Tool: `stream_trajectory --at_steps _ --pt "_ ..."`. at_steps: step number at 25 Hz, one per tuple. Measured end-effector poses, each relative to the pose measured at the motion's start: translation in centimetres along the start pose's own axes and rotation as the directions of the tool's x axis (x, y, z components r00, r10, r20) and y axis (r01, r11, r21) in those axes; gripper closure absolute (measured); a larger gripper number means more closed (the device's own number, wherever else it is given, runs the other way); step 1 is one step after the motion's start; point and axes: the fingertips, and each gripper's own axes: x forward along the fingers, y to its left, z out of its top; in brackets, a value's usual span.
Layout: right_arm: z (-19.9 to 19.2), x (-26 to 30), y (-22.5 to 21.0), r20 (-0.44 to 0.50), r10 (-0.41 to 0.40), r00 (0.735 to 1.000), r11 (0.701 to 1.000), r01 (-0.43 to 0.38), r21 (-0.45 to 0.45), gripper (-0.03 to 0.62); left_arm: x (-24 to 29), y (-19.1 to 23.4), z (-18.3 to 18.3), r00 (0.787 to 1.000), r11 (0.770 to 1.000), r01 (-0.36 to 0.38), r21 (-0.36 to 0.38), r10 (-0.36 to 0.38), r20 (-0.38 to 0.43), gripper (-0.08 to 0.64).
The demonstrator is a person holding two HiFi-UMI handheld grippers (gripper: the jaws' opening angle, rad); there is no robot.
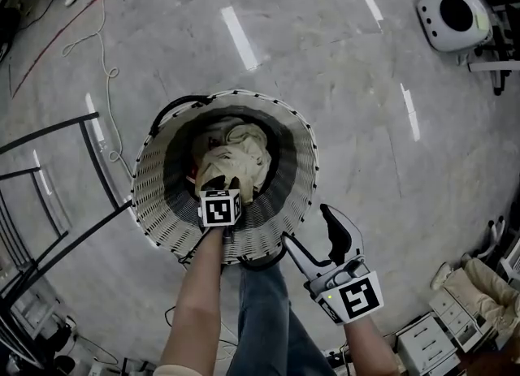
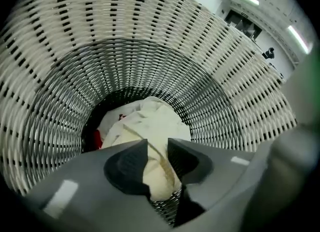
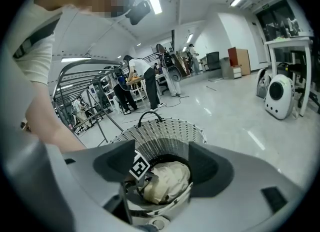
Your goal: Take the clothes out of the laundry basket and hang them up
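Reaching arm: the person's left arm (image 1: 195, 301) goes down into the basket, next to their blue jeans (image 1: 264, 317).
Left gripper (image 1: 221, 186): deep inside the basket and pointing down. Its jaws are part way apart, with a fold of the cream cloth in the gap. I can't see them squeezing it.
Right gripper (image 1: 313, 240): outside the basket, just beside its rim. Its jaws are spread wide, with nothing between them.
Laundry basket (image 1: 158, 196): white and woven, standing on the shiny grey floor (image 1: 325, 58).
Clothes: a crumpled cream cloth (image 1: 240, 151) lies at the bottom. A bit of red cloth (image 2: 96, 138) peeks out beside it.
Side: a black metal rack (image 1: 97, 163) stands by the basket.
Far away: a white round machine (image 1: 453, 15), and people (image 3: 140, 78) at tables.
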Motion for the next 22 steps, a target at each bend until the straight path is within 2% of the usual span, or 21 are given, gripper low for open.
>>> stream_trajectory --at_steps 3,7,10,15,19,22 --pt "0.0 0.3 0.0 -0.002 0.000 1.000 1.000 0.000 -0.001 0.270 -0.7 0.2 0.4 1.000 1.000 -0.010 -0.018 0.010 0.025 0.519" --pt "1.2 -0.1 0.6 0.007 0.001 1.000 1.000 -0.001 -0.010 0.275 -3.6 -1.6 1.5 0.996 0.999 0.050 0.018 -0.051 0.071 0.538" --pt "2.8 -1.2 1.4 0.016 -0.005 1.000 1.000 0.006 -0.022 0.279 -8.1 -3.4 3.1 0.983 0.997 0.073 0.036 -0.078 0.168 0.541" --pt "5.1 -4.8 4.3 0.026 -0.002 1.000 0.999 0.003 -0.045 0.281 -17.6 -6.4 4.6 0.936 0.994 0.104 0.032 -0.109 0.335 0.543" --pt "6.4 -9.3 7.6 0.024 0.011 1.000 0.998 -0.009 -0.065 0.281 -25.3 -9.2 4.0 0.899 0.993 0.109 0.054 -0.122 0.420 0.543" --pt "6.6 -12.3 9.9 0.024 0.023 0.999 0.996 -0.021 -0.092 0.281 -30.5 -11.3 3.6 0.856 0.990 0.128 0.065 -0.143 0.497 0.543"
